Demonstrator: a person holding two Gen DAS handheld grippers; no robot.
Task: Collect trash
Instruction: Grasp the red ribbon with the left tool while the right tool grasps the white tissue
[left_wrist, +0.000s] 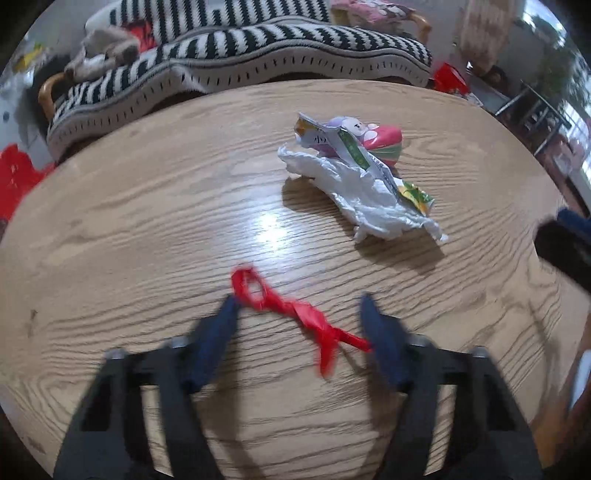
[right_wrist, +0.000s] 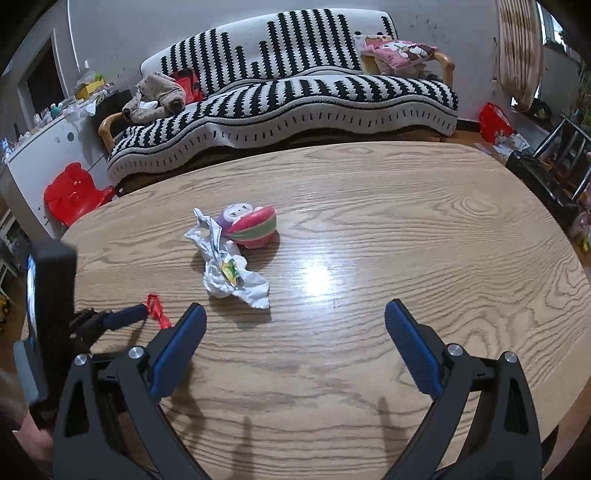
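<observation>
A twisted red plastic wrapper (left_wrist: 295, 314) lies on the wooden table (left_wrist: 147, 221) between the blue fingers of my left gripper (left_wrist: 299, 306). Its ends reach both fingers, but the jaws stand apart and the strip is not squeezed. Farther off lie crumpled white paper (left_wrist: 369, 199), a green-and-white snack wrapper (left_wrist: 354, 147) and a pink toy (left_wrist: 380, 142). In the right wrist view my right gripper (right_wrist: 295, 317) hangs open over bare wood, nothing between its fingers. The paper (right_wrist: 229, 280) and toy (right_wrist: 255, 225) lie ahead to its left, and the red wrapper (right_wrist: 157, 310) sits at the left gripper's fingertip (right_wrist: 125, 315).
A black-and-white striped sofa (right_wrist: 295, 96) with cushions and clothes stands behind the table's far edge. A red plastic stool (right_wrist: 74, 195) and a white cabinet (right_wrist: 55, 144) are at the left. Metal chair frames (right_wrist: 554, 155) and a red bag (right_wrist: 495, 122) are at the right.
</observation>
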